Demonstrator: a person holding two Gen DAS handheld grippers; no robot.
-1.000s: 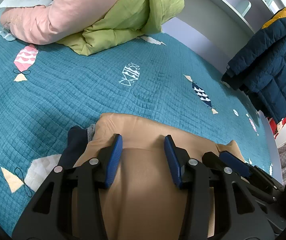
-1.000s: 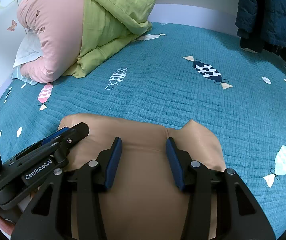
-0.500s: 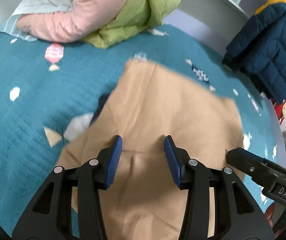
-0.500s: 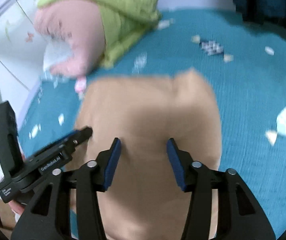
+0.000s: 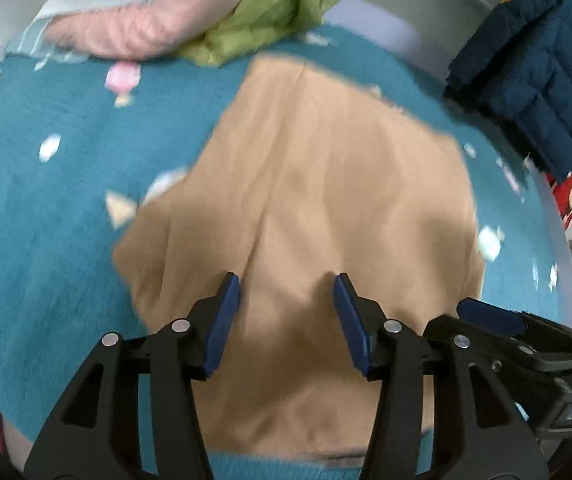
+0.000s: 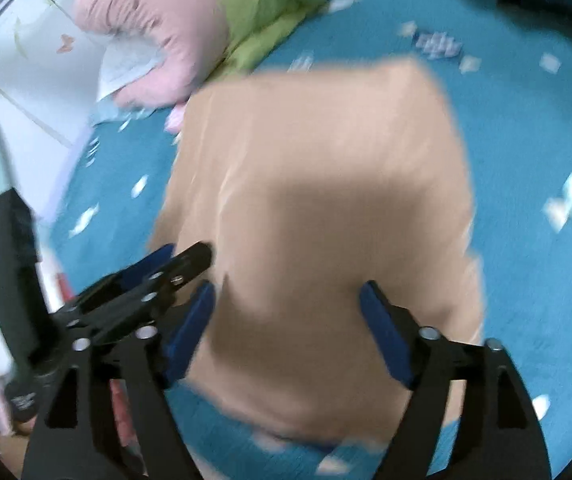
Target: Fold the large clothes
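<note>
Across the teal bedspread [image 5: 38,248] lies the tan garment [image 5: 326,184], released: draw your right gripper [image 6: 286,308], jaws just spread wide, and left gripper [image 5: 286,300], half-open, both empty, clear without snagging the fold.

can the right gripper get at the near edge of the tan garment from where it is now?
Probably yes. The right gripper hangs over the tan garment with its jaws apart, having just opened, and nothing pinched. The hem lies bare on the teal bedspread; the left gripper sits off to the side.
</note>
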